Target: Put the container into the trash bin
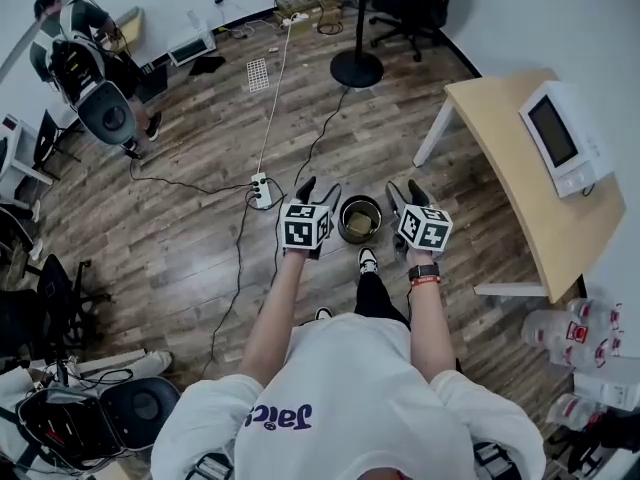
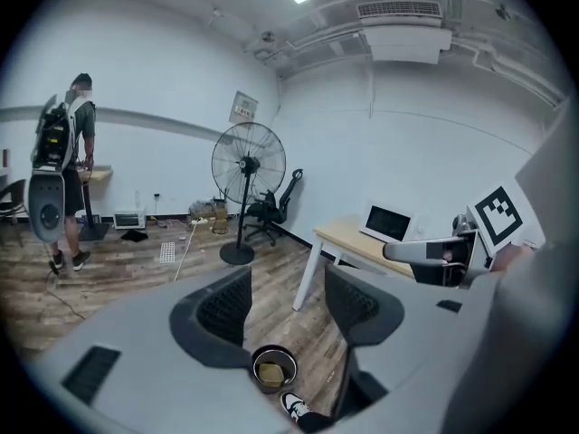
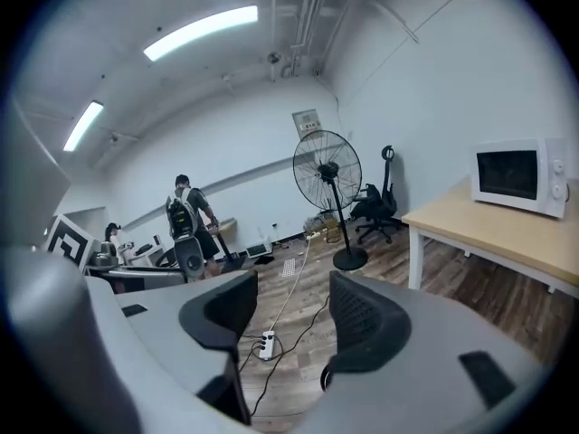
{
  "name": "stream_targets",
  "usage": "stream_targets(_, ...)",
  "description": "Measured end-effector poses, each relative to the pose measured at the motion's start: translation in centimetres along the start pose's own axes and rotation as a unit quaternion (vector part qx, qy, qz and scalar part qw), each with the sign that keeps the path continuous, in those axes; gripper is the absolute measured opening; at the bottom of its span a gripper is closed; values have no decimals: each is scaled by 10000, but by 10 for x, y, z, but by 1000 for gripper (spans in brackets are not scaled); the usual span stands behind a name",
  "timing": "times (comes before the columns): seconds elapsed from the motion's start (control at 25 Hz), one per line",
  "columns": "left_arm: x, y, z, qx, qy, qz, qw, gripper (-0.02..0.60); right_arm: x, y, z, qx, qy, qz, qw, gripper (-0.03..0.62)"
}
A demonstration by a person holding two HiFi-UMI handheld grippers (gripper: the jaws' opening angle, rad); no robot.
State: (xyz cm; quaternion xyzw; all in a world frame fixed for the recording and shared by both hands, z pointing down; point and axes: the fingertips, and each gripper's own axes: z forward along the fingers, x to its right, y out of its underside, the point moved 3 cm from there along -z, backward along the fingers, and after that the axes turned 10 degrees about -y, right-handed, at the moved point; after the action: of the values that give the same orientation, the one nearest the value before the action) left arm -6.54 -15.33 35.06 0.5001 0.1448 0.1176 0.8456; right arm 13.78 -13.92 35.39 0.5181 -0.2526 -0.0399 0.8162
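Observation:
A round dark trash bin (image 1: 343,230) stands on the wood floor just in front of the person's feet. A yellowish-brown thing (image 1: 361,224) lies inside it; I cannot tell whether it is the container. My left gripper (image 1: 320,190) hangs above the bin's left side, open and empty. My right gripper (image 1: 405,190) hangs above its right side, also open and empty. In the left gripper view the bin (image 2: 274,369) shows low between the spread jaws of the left gripper (image 2: 288,301). In the right gripper view, the right gripper (image 3: 291,310) frames only floor and cable.
A white power strip (image 1: 261,190) with cables lies left of the bin. A light wooden table (image 1: 500,128) with a microwave (image 1: 560,133) stands at the right. A fan's round base (image 1: 357,66) is farther off. A person with a backpack (image 1: 75,48) stands at the far left. Plastic bottles (image 1: 580,338) sit at the lower right.

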Motion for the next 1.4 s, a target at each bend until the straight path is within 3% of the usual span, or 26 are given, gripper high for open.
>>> stream_targets(0.28,-10,-35,-55,586,-64,25,9983,242,-45,-36,-28,356,-181,-478,9981,247)
stream_targets(0.4,-11,-41,-71,712,-87,210,9972,221,-58,-46,-39,585,-188,-586,9964,229)
stream_targets(0.84,-2,-59,-103,1159,31,396,9925,120,-86,-59,-67,995,-166,-809,9916,87)
stream_targets(1.08,3,-62,-111,1292,35,445,9906,76,-94,-60,-79,1263,-267,-679,9893,19)
stream_targets(1.4,17,-61,-118,1380,158,568,9887,23,-97,-56,-88,1374,-378,-693,9874,15)
